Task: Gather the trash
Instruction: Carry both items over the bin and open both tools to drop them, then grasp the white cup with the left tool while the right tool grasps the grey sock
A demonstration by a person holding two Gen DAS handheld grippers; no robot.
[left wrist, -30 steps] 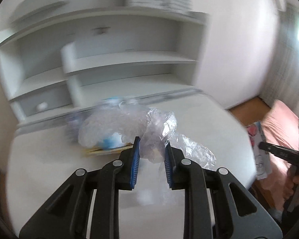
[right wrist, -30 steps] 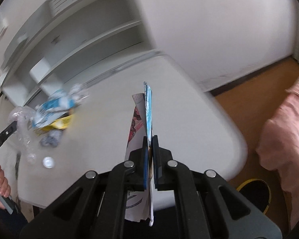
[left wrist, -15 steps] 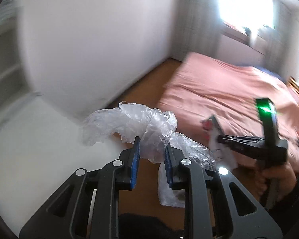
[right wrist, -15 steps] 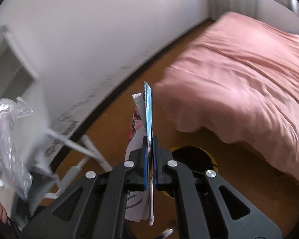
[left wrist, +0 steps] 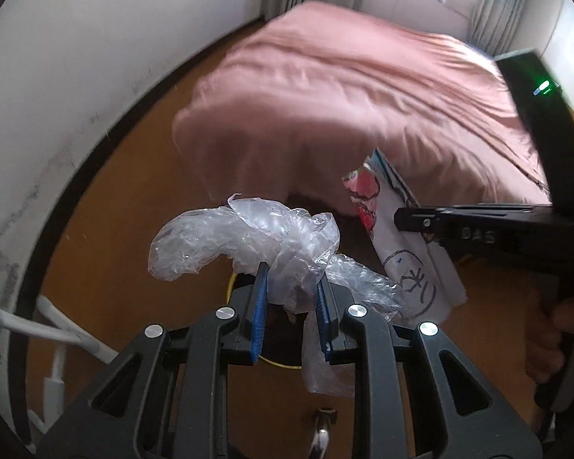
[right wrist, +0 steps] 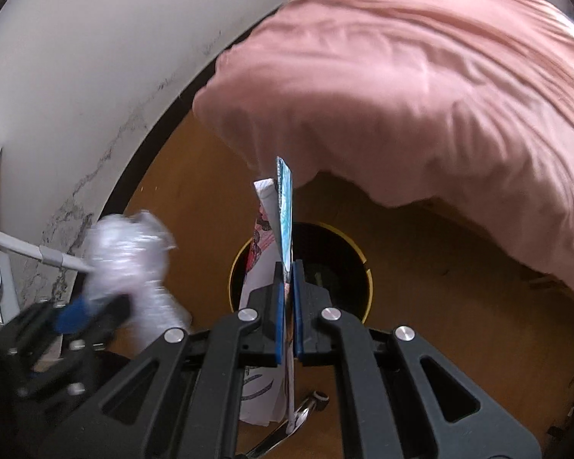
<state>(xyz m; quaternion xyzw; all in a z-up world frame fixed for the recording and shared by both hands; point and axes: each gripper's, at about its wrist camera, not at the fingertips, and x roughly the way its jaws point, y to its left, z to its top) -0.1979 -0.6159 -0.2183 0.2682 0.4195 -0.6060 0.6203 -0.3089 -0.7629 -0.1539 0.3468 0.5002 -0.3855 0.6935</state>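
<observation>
My left tool (left wrist: 291,308) grips one crumpled clear plastic bag (left wrist: 248,241) at its bunched middle, above the floor near the bin (right wrist: 344,244). The bag is light, soft and slippery; I judge the gathered knot the safest hold, as loose film would slide out. My right tool (right wrist: 286,294) is clamped on one flat printed paper packet (right wrist: 281,206), held edge-on directly over the one yellow-rimmed bin. The packet is thin, light and bendable; gripping near its middle keeps it steady.
</observation>
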